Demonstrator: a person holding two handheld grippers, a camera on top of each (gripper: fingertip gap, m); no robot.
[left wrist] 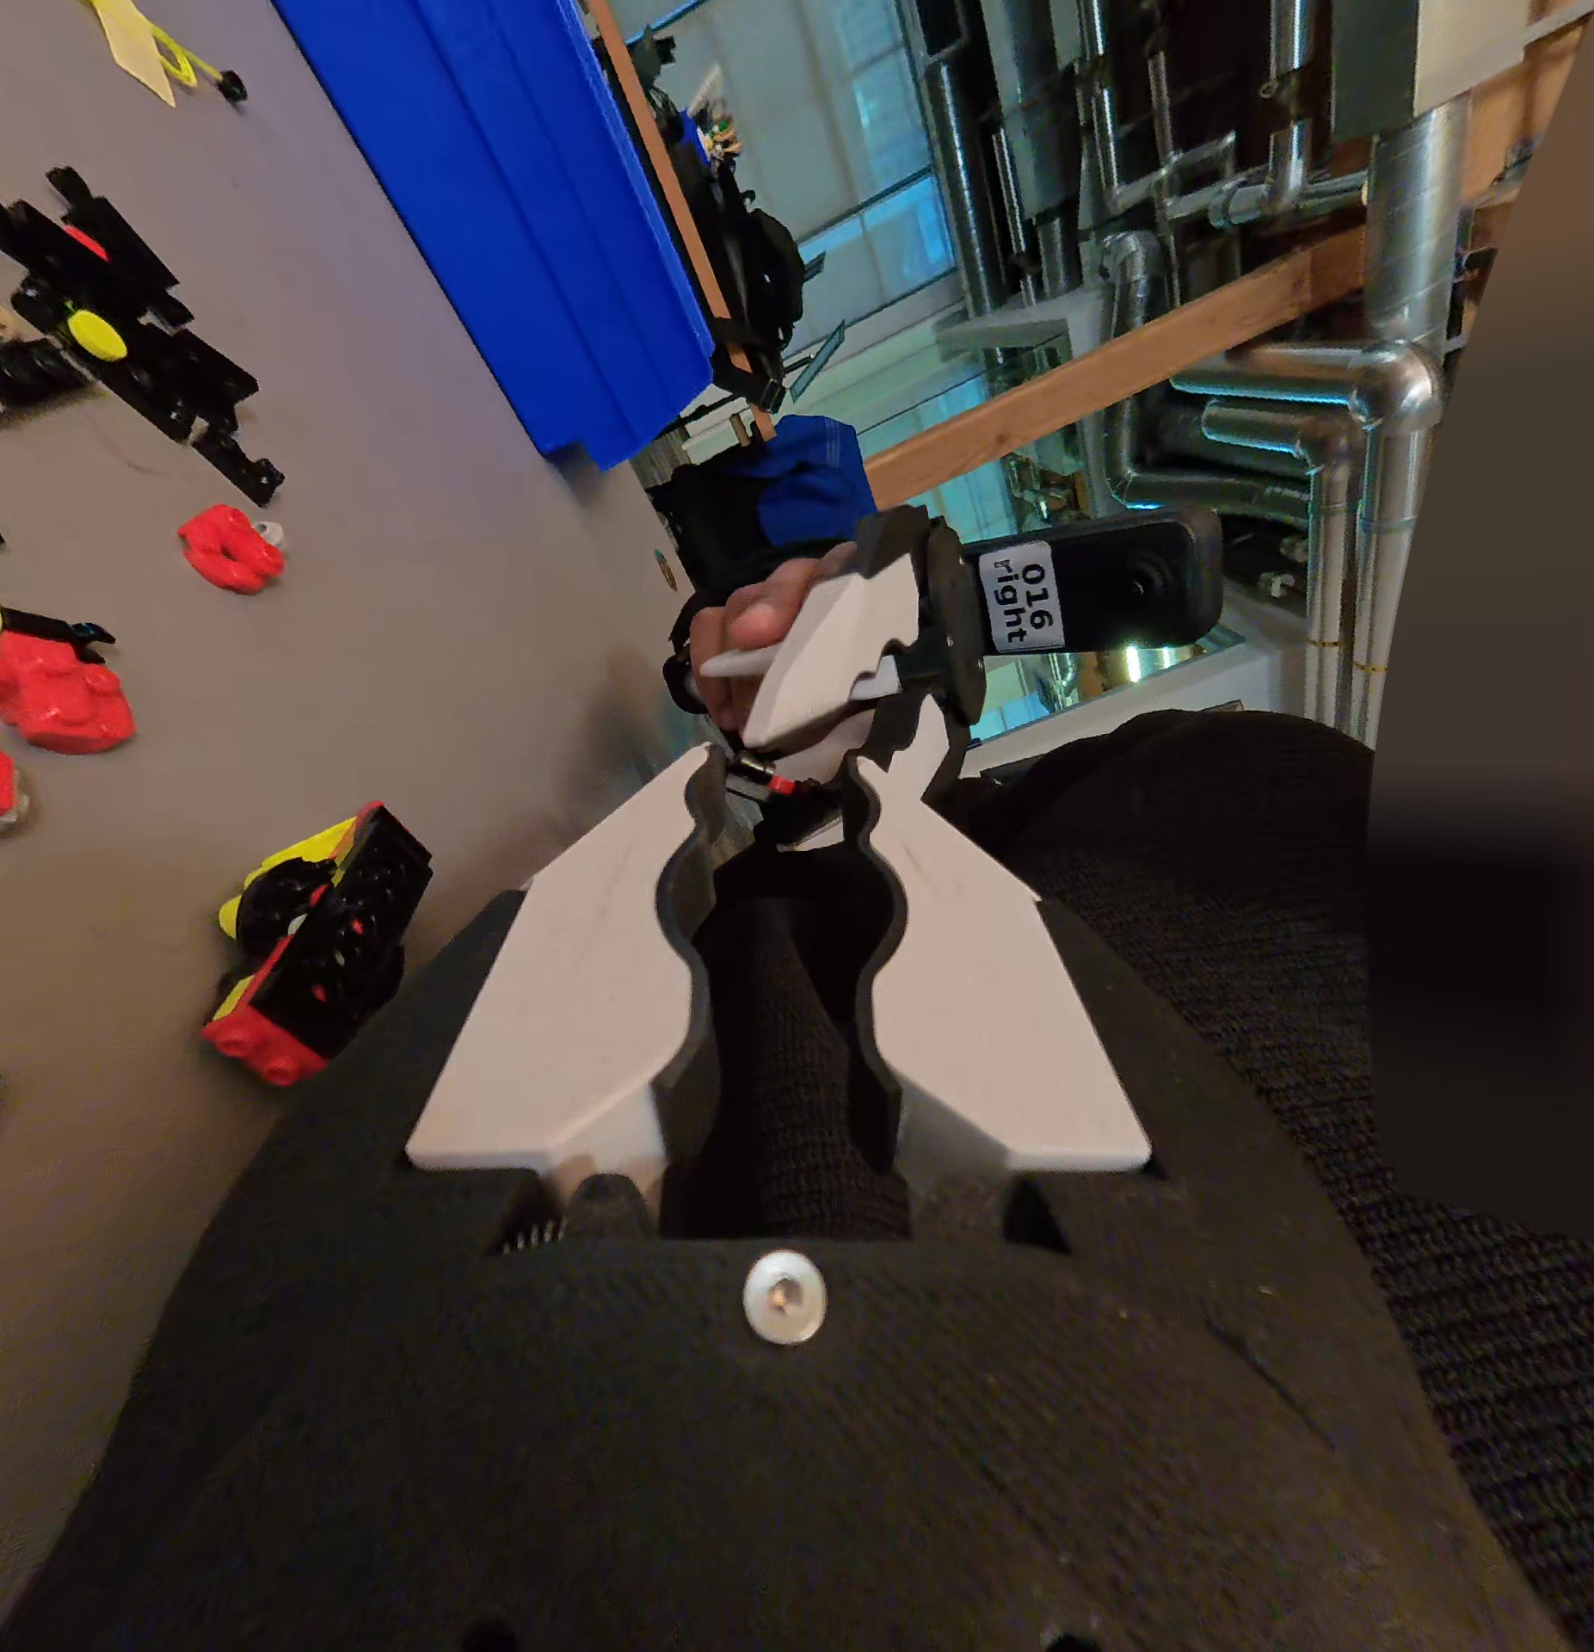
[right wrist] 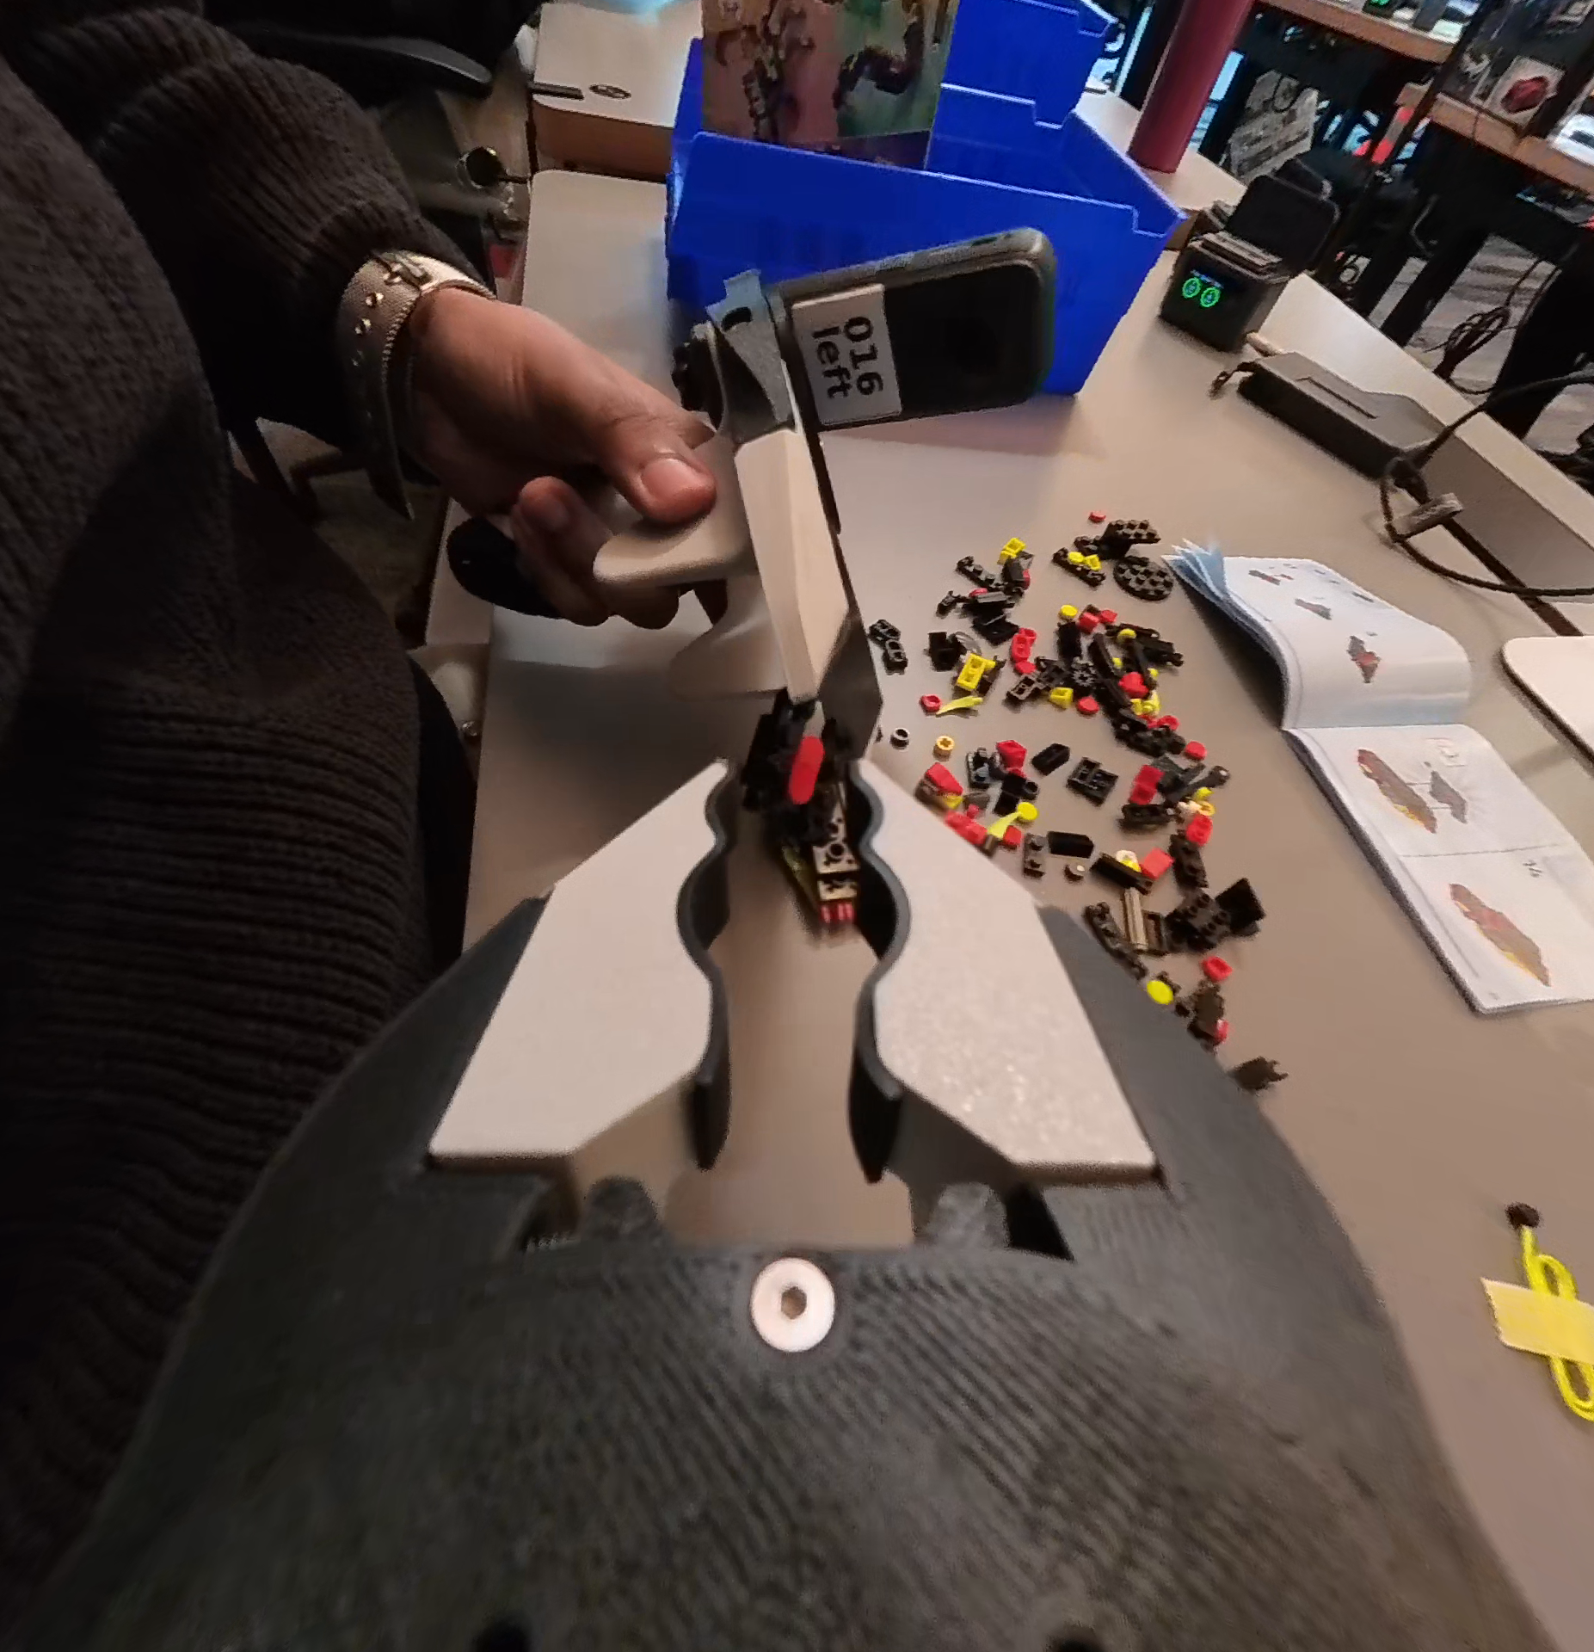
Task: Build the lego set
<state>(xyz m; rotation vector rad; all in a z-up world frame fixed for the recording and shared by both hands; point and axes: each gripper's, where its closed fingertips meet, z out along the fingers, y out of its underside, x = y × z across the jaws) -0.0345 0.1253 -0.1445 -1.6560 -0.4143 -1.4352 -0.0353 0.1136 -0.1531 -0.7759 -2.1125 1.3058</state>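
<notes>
My right gripper (right wrist: 797, 787) and left gripper (left wrist: 780, 787) both clamp one small black-and-red brick assembly (right wrist: 806, 804), lifted above the grey table (right wrist: 1311, 1117). Loose bricks (right wrist: 1115, 715) lie just right, an open booklet (right wrist: 1445, 787) beyond, a blue bin (right wrist: 909, 206) behind.

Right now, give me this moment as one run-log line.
left gripper: shut on brick model | right gripper: shut on same model | loose bricks on table | booklet open
</notes>
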